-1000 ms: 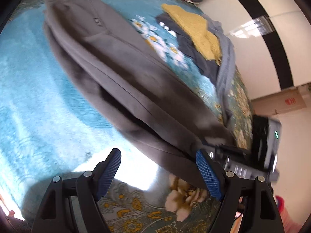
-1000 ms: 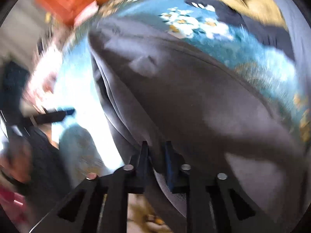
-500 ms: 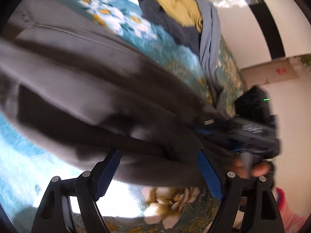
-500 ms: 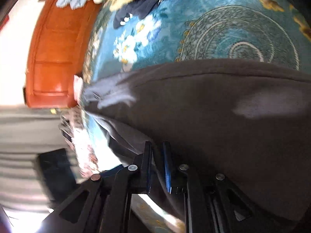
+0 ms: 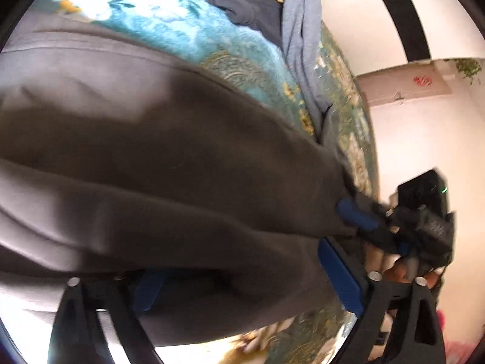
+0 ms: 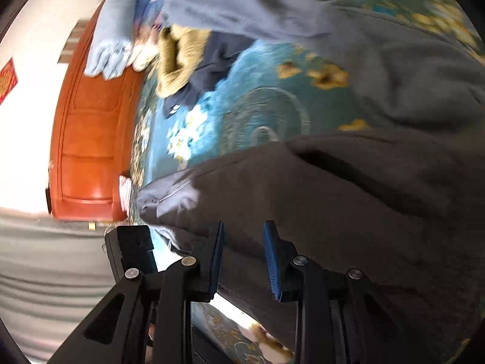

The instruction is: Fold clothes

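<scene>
On the bed, over a blue flowered blanket, lies a dark grey garment, spread across most of both views. The left claw stands wide apart, its blue pads on either side of a thick fold of the garment, which sags between them; a firm grip cannot be confirmed. The right claw is partly open, with grey cloth lying in the gap between its pads, and appears loose rather than clamped. In the left wrist view the right claw's blue pad touches the garment's edge. A pile of clothes, yellow, navy and pale blue, sits further up the blanket, near an orange headboard.
</scene>
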`<state>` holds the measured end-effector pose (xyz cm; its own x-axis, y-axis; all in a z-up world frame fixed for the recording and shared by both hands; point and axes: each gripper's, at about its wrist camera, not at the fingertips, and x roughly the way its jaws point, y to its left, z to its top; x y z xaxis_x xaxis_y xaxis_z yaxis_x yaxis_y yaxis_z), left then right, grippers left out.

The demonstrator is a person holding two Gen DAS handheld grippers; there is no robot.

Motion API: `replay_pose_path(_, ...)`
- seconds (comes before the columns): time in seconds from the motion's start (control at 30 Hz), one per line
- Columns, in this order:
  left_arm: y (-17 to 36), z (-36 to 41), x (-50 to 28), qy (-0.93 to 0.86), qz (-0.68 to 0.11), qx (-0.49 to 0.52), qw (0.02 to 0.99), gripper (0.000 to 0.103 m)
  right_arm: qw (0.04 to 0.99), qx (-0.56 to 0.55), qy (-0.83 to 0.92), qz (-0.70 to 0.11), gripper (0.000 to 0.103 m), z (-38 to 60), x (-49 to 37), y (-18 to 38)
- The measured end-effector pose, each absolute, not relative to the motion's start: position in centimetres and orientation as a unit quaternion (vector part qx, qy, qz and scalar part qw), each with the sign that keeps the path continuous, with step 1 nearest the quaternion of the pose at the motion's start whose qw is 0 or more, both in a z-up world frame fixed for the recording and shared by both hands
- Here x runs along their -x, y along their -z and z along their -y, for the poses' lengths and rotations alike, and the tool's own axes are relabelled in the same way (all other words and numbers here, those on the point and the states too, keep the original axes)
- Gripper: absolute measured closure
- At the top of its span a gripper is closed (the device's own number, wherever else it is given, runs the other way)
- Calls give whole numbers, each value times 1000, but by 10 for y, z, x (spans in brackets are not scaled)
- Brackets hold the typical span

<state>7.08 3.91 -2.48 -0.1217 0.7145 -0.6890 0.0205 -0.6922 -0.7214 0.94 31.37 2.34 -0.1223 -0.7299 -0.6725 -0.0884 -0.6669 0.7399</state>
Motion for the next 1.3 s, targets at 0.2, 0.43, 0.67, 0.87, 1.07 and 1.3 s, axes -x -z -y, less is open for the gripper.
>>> replay_pose_path(0.2, 8, -60, -85, -659, 275, 610, 344, 6, 224, -619, 672, 339, 75, -319, -19, -20)
replay_pose_path(0.43, -14, -45, -123, -651, 264, 603, 379, 6, 264, -626, 669, 303, 75, -294, -24, -30)
replay_pose_path(0.67, 8, -36, -140, -639, 289, 623, 345, 6, 331, -678, 603, 260, 75, -235, -58, -5)
replay_pose_path(0.87, 16, -13, -147, -632, 338, 623, 314, 6, 328, -714, 560, 263, 75, -219, -84, 30)
replay_pose_path(1.07, 17, 33, -141, -668, 379, 601, 219, 5, 324, -703, 571, 273, 75, -228, -91, 28)
replay_pose_path(1.3, 25, 66, -114, -682, 435, 578, 108, 6, 307, -651, 647, 252, 75, -257, -77, -13)
